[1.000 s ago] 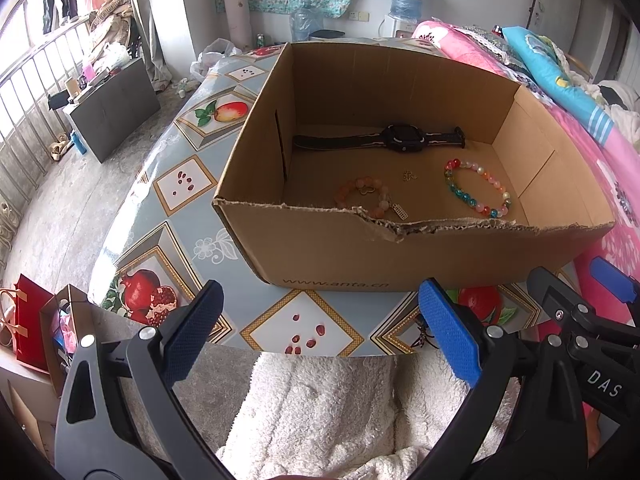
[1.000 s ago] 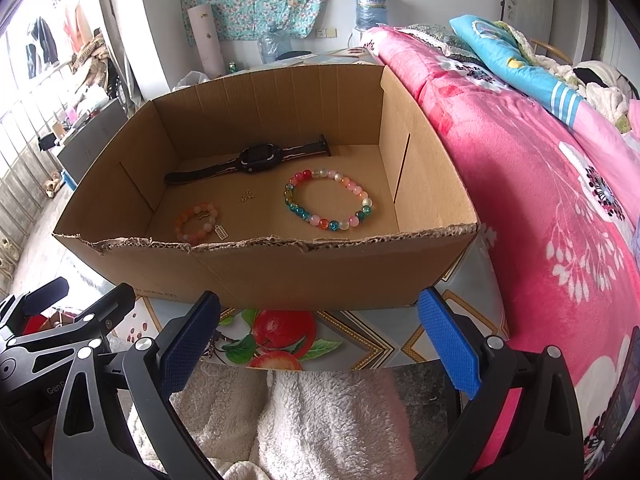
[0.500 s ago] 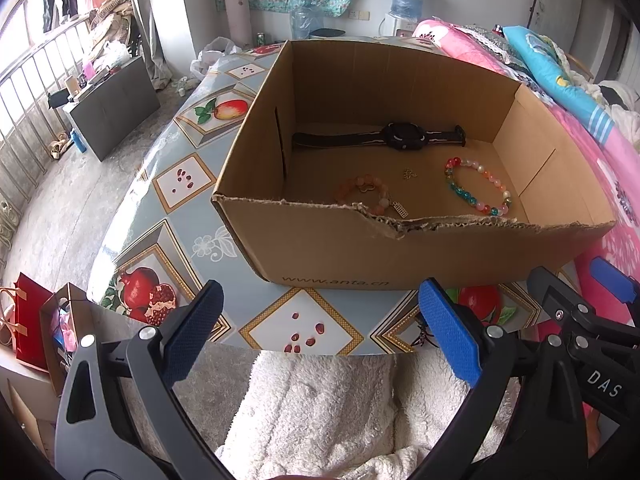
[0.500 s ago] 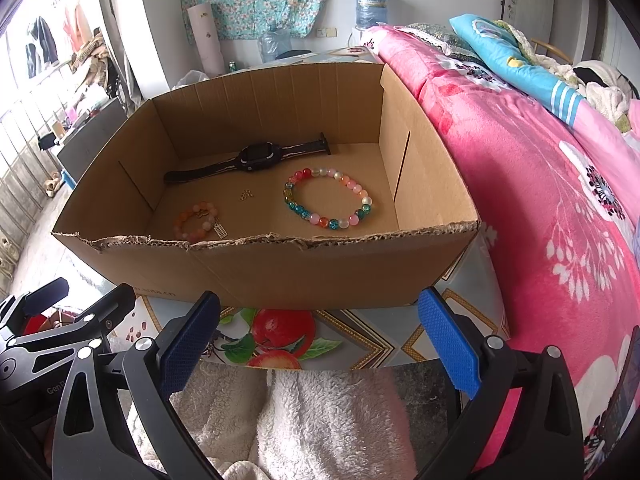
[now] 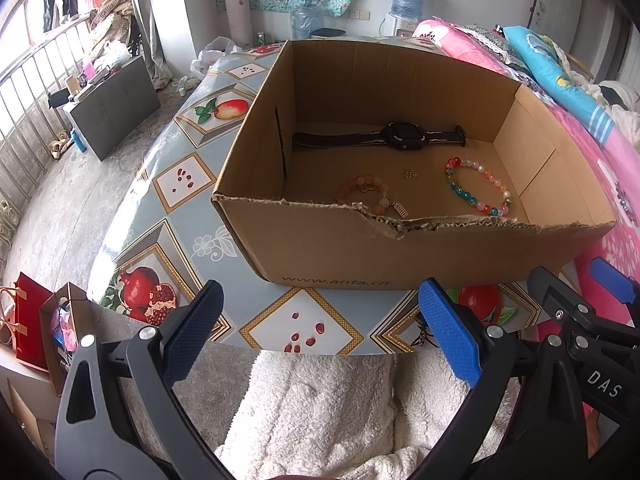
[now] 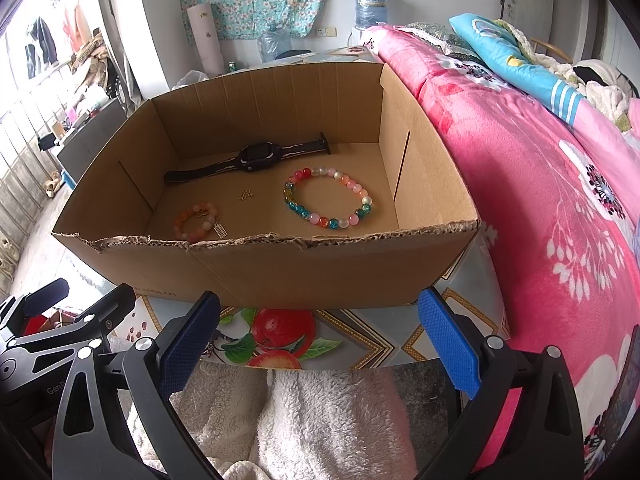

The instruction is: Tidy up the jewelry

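Note:
An open cardboard box [image 5: 360,252] [image 6: 280,272] stands on the table. Inside lie a black watch [image 5: 400,136] [image 6: 256,158], a multicoloured bead bracelet [image 5: 476,192] [image 6: 332,200], a peach bead bracelet with a small charm [image 5: 362,192] [image 6: 196,220], and a tiny gold piece [image 5: 409,174] [image 6: 245,195]. My left gripper [image 5: 320,332] is open and empty, held in front of the box's near wall. My right gripper [image 6: 320,332] is open and empty, also in front of the box. A small dark trinket [image 5: 423,334] lies on the table edge near the left gripper.
The table [image 5: 180,176] has a fruit-patterned cloth. A bed with a pink blanket [image 6: 540,184] runs along the right. A white fleece garment [image 5: 320,408] is below the grippers. A grey cabinet [image 5: 112,100] and paper bags [image 5: 32,328] are on the floor at left.

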